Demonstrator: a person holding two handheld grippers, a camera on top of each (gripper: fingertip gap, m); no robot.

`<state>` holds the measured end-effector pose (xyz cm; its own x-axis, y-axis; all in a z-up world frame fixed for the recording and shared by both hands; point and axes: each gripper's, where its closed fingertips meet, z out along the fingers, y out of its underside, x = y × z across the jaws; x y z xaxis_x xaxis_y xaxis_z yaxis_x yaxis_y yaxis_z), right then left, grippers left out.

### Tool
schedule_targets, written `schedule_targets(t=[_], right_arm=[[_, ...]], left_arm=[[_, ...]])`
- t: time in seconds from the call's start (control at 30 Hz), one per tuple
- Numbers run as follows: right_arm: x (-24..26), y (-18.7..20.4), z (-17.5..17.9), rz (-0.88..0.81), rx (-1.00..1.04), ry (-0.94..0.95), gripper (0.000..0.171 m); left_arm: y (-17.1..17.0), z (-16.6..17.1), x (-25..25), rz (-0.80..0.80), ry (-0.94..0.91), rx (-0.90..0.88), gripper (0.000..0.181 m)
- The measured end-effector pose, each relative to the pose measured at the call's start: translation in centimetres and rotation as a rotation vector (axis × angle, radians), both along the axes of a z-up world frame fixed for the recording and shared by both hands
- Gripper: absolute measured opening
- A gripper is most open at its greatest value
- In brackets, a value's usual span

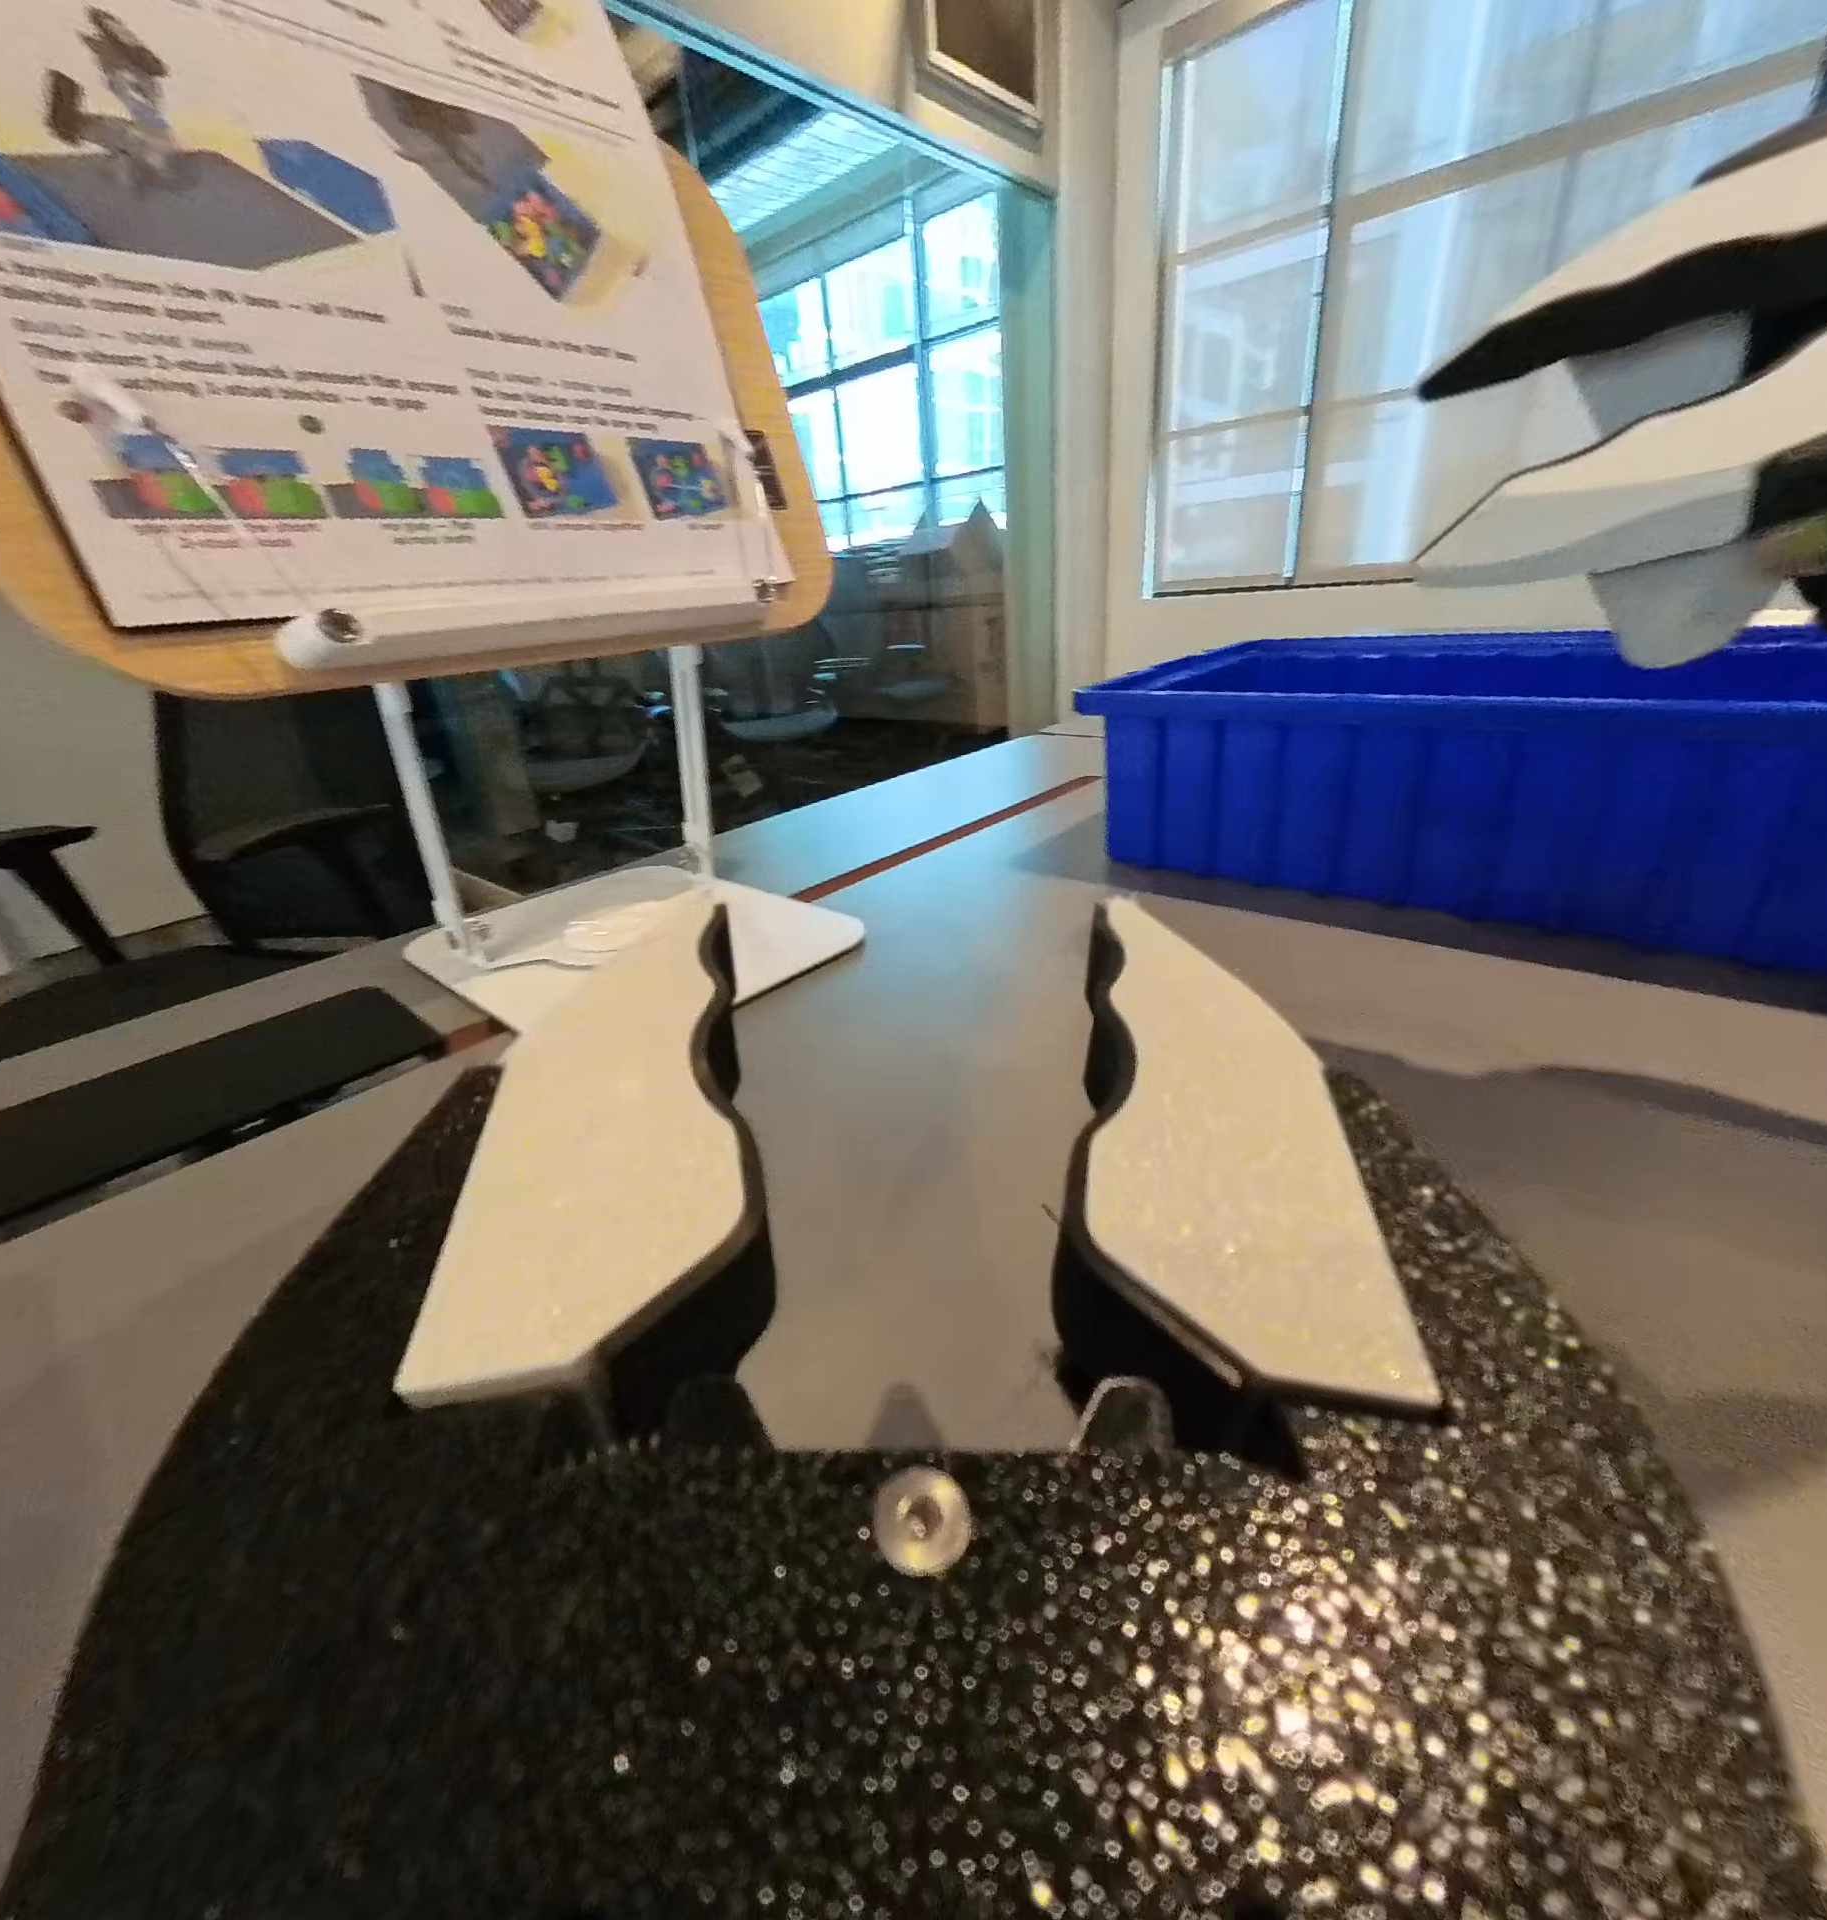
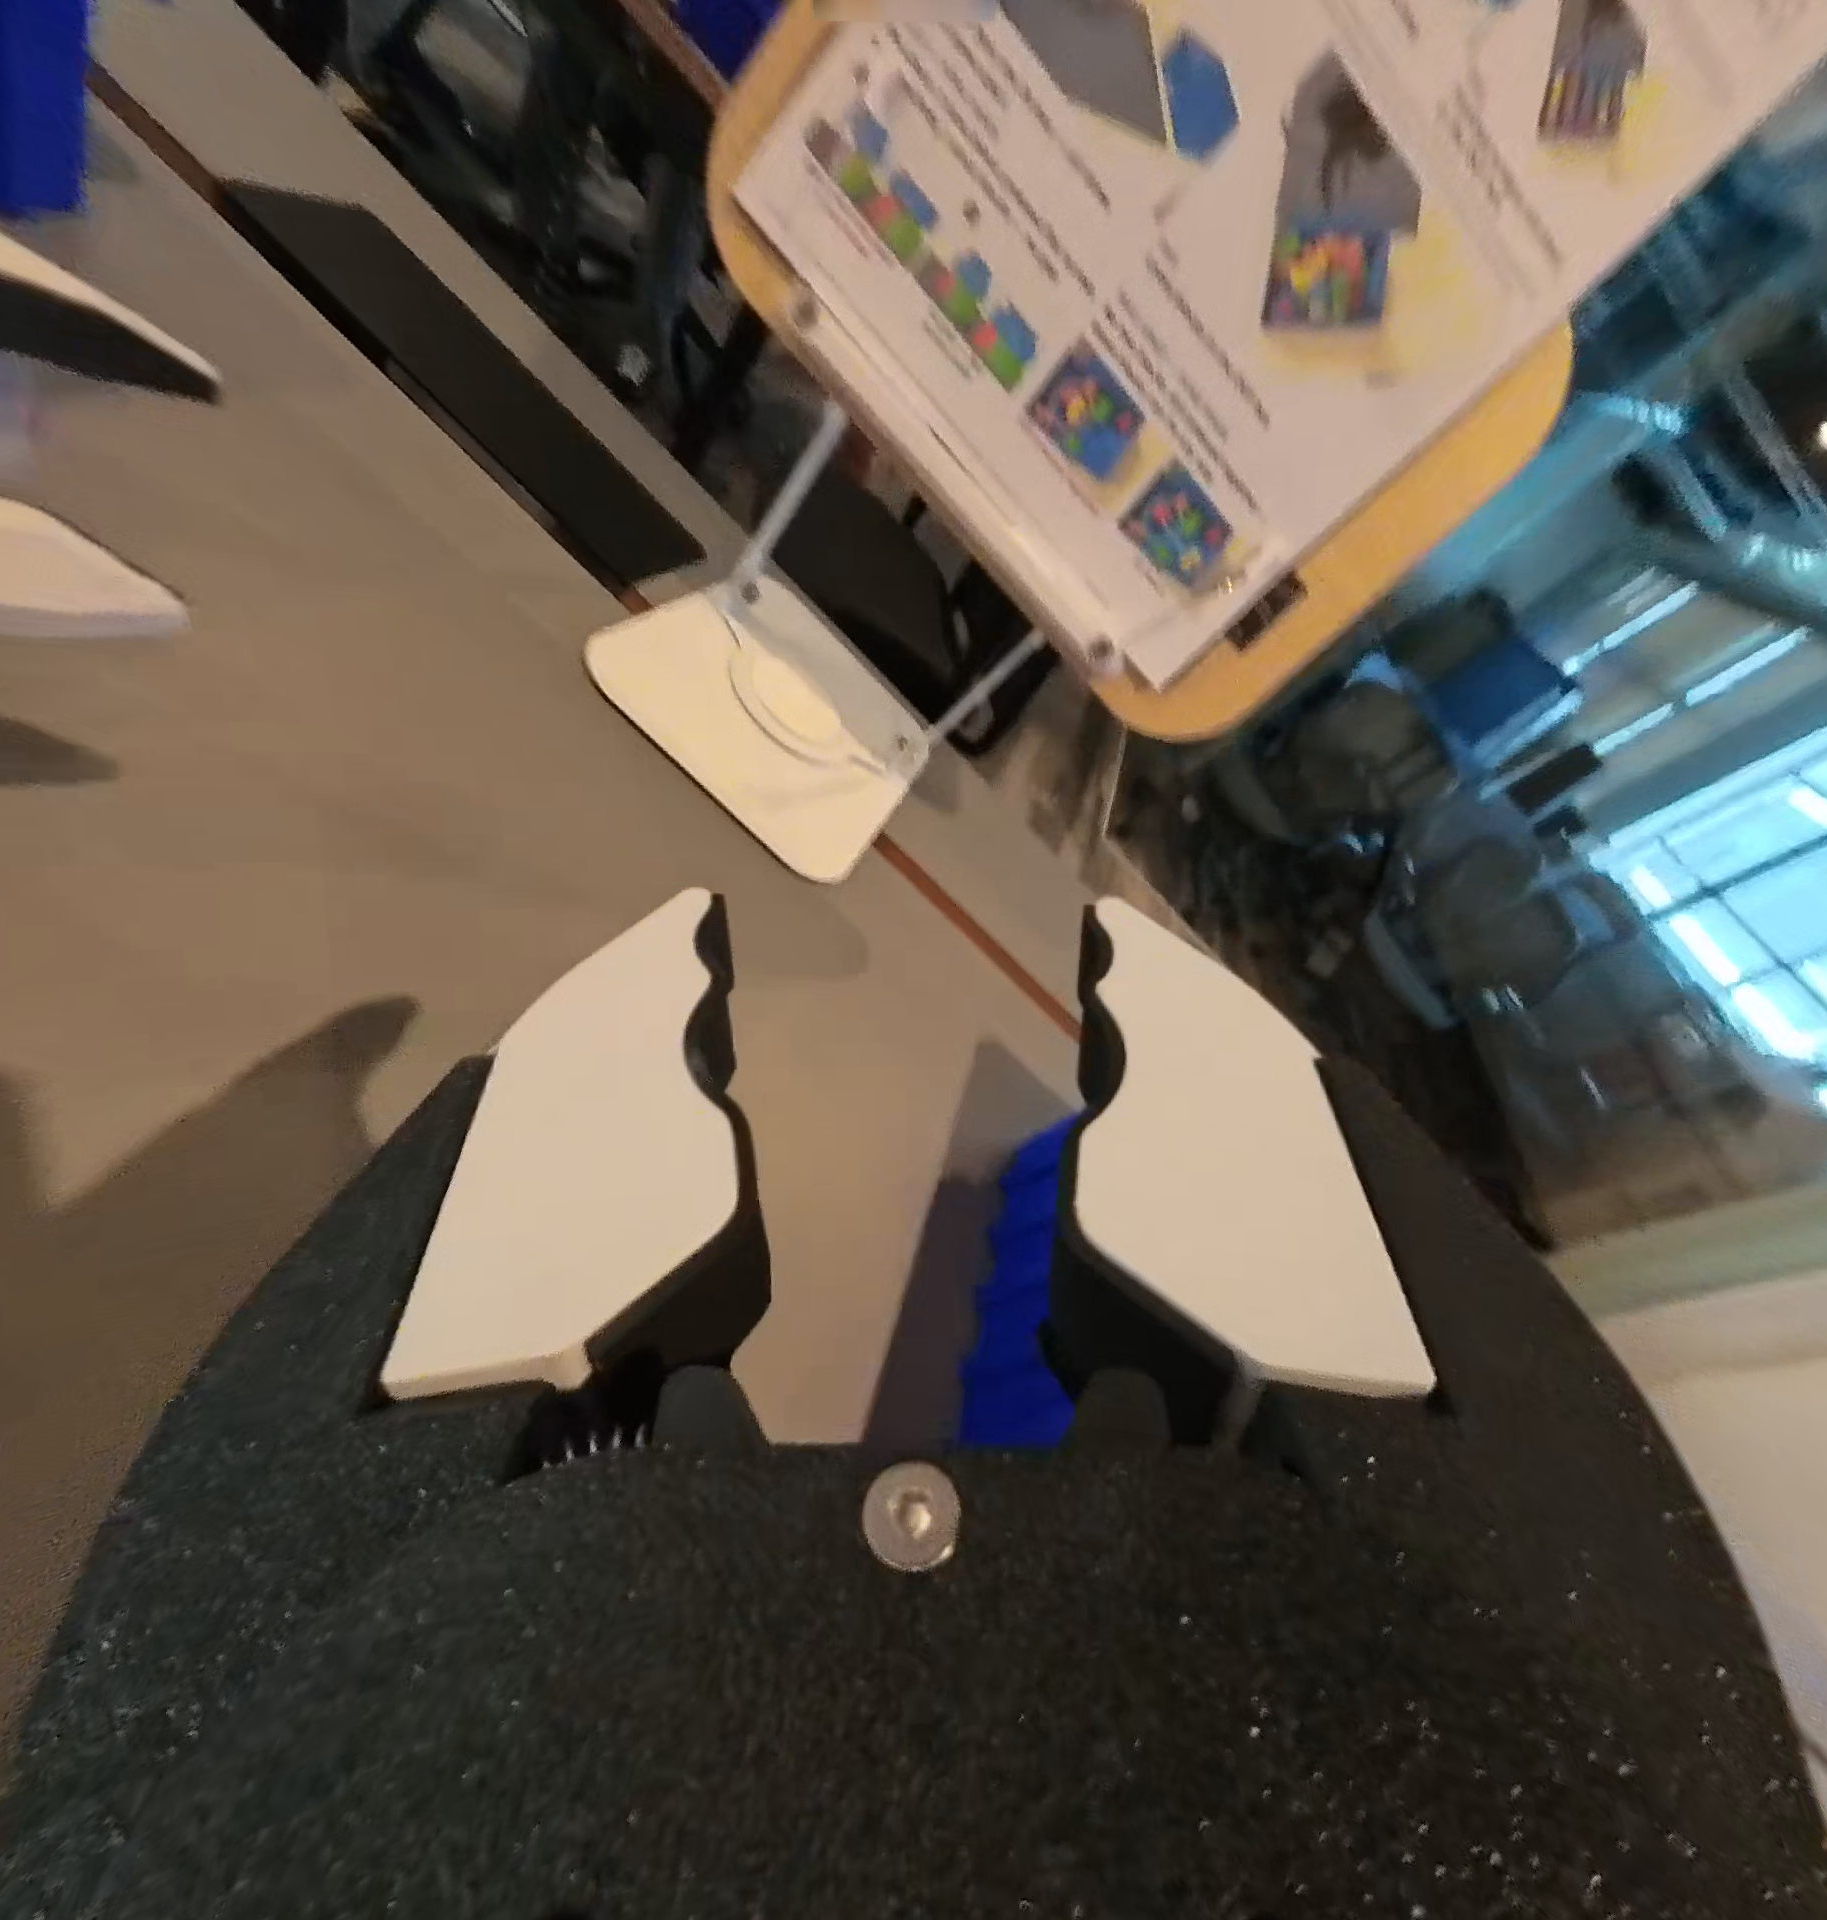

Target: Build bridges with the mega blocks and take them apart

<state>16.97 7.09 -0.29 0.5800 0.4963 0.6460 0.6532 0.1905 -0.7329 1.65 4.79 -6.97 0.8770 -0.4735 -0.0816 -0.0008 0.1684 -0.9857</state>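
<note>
1. Right now your left claw (image 1: 909, 935) is spread wide and holds nothing; it sits low, pointing along the grey tabletop (image 1: 940, 1039).
2. Your right claw (image 2: 904, 925) is equally wide and empty, rolled steeply so the tabletop slants across its view.
3. No mega blocks show in either view; they are probably inside the blue bin (image 1: 1491, 790), whose interior is hidden.
4. That bin sits at the right, under your raised right claw, likely for easy reach.
5. An instruction sheet on its stand (image 1: 369, 312) faces you, probably for reference.
</note>
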Motion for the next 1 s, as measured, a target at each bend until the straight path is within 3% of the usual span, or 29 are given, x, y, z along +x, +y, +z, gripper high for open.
schedule_targets(t=[0.13, 0.3, 0.37, 0.5, 0.63, 0.73, 0.8, 1.0], right_arm=[[-5.0, -3.2, 1.1, 0.206, -0.074, 0.145, 0.054], [-16.4, -13.6, 6.4, 0.800, -0.377, 0.454, 0.043], [-21.5, -17.3, 7.5, 0.930, -0.460, 0.434, 0.043], [-31.2, -23.3, 7.1, 1.065, -0.611, 0.198, 0.049], [-39.7, -22.0, 3.6, 0.920, -0.508, -0.130, 0.047], [-43.8, -21.3, -0.8, 0.821, -0.699, -0.344, 0.055], [-45.4, -21.6, -3.6, 0.779, -0.841, -0.451, 0.055], [-46.3, -19.2, -11.3, 0.521, -0.903, -0.792, 0.073]], left_arm=[[0.4, 0.1, -1.0, 0.085, 0.024, 0.026, 0.066], [0.5, 0.3, -1.2, 0.110, 0.033, 0.039, 0.064], [0.4, 0.4, -1.3, 0.120, 0.038, 0.052, 0.061], [0.4, 0.3, -1.4, 0.124, 0.040, 0.042, 0.061], [0.7, 0.0, -1.5, 0.116, 0.023, 0.015, 0.062], [0.6, 0.0, -1.4, 0.115, 0.030, 0.018, 0.062], [0.6, -0.1, -1.2, 0.110, 0.045, 0.020, 0.064], [0.0, 0.6, -0.8, 0.091, 0.040, 0.070, 0.089]])
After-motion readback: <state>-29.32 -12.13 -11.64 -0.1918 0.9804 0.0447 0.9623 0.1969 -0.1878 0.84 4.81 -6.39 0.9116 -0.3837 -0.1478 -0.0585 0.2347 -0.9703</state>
